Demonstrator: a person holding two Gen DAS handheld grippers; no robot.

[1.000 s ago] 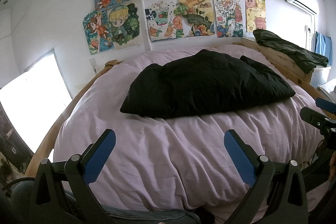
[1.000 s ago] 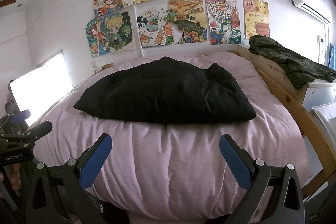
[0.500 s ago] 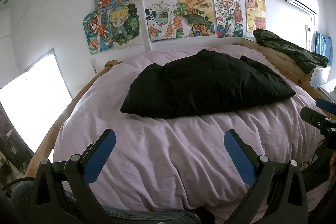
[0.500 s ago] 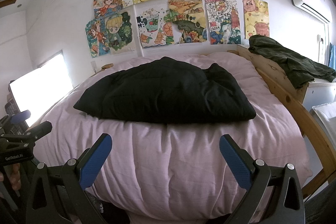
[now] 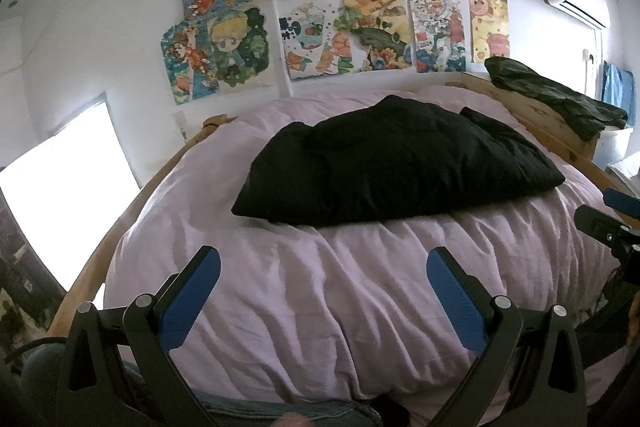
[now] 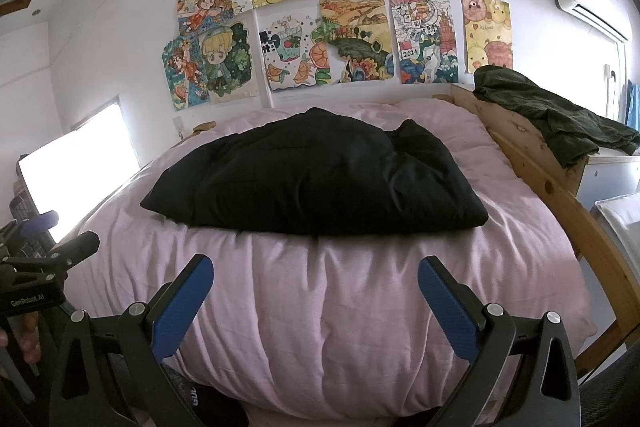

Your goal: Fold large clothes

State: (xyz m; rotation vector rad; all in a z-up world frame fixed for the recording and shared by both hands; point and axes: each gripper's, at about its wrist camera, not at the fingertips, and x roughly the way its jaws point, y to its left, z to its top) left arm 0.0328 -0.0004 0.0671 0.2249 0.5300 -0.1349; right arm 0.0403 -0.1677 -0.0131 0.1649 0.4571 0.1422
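Left gripper point(image 5: 323, 271), right gripper point(image 6: 316, 279): jaws wide, empty | black garment point(image 6: 316, 175) on duvet point(image 6: 340, 307) | risk: pinching duvet too

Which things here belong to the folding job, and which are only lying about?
For the job:
black garment
pink bed cover under it
left gripper, right gripper, jaws open

Lying about:
dark green garment on the bed frame
wall drawings
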